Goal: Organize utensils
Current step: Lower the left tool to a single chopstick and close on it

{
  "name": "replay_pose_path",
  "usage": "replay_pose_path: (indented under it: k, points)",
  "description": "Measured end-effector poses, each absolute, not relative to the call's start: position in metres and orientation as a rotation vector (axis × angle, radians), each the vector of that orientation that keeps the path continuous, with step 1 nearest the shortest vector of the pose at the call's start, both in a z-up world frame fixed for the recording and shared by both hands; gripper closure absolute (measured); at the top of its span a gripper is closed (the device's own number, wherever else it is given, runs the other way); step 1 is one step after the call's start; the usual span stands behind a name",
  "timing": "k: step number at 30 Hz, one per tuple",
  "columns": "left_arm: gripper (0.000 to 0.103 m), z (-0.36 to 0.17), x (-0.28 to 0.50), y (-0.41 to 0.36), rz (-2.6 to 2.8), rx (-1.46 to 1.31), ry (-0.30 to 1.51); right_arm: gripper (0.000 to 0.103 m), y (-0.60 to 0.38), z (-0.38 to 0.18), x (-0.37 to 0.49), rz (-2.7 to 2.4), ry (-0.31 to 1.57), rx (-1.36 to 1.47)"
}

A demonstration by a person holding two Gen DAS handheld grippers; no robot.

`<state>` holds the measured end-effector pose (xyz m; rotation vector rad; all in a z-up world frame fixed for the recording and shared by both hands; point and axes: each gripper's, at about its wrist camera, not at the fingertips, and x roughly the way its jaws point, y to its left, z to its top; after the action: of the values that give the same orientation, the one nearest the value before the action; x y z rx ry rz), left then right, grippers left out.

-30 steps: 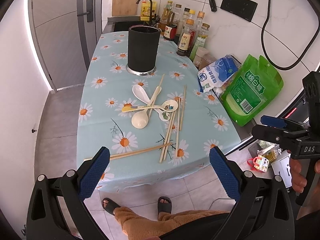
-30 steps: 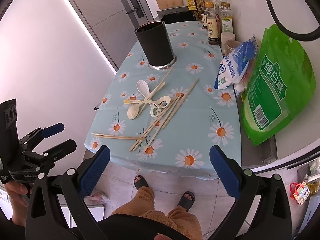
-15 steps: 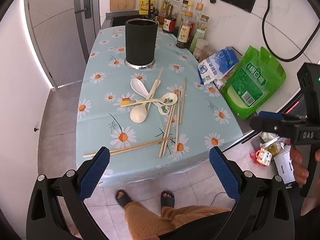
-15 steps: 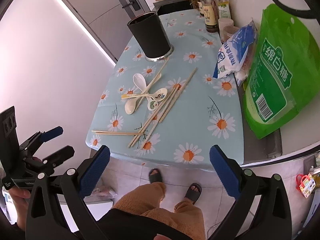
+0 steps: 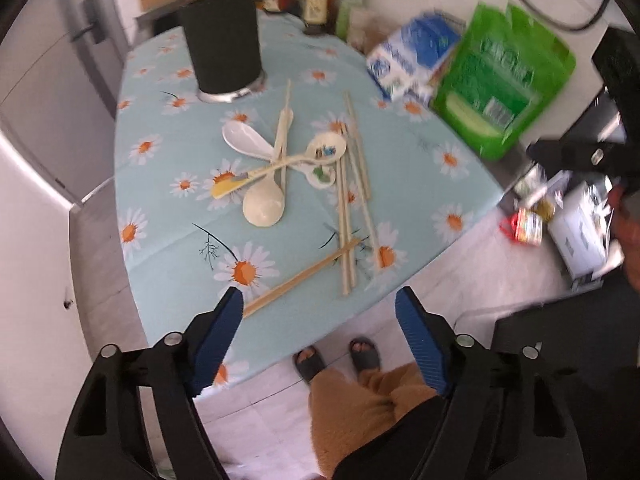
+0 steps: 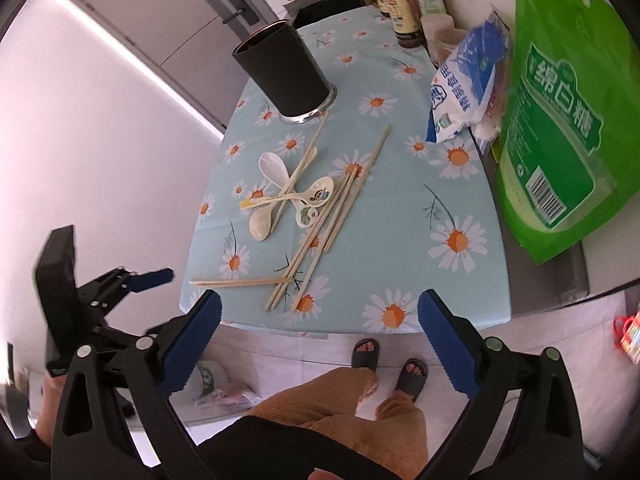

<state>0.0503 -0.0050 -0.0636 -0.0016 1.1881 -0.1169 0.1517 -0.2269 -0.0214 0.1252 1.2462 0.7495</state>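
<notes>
Left gripper (image 5: 319, 306) jaws just narrowed, nothing between. Right gripper (image 6: 320, 312) wide, empty. Holder (image 6: 282, 74) interior visible from right wrist only.

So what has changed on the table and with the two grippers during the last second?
The left gripper came down toward the near pair of wooden chopsticks; its jaws have just been closing, with nothing between them. The right gripper is open. The white ceramic spoons and the black cylindrical holder stayed in place.
</notes>
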Motion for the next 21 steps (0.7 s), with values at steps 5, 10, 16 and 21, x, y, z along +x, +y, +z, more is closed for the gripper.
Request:
replay_pose_path:
  k: [5, 10, 16, 21]
  points:
    - [0.057, -0.091, 0.069, 0.0, -0.256, 0.097, 1.275, 0.011, -0.223, -0.03, 0.155, 0.713, 1.283, 0.227]
    - [0.071, -0.123, 0.082, 0.005, -0.354, 0.215, 1.363, 0.012, -0.222, -0.04, 0.154, 0.656, 1.313, 0.318]
    - [0.076, -0.141, 0.091, 0.007, -0.44, 0.306, 1.393, 0.012, -0.22, -0.046, 0.149, 0.589, 1.32, 0.355]
    - [0.085, -0.15, 0.099, 0.008, -0.486, 0.326, 1.393, 0.012, -0.22, -0.05, 0.148, 0.54, 1.324, 0.385]
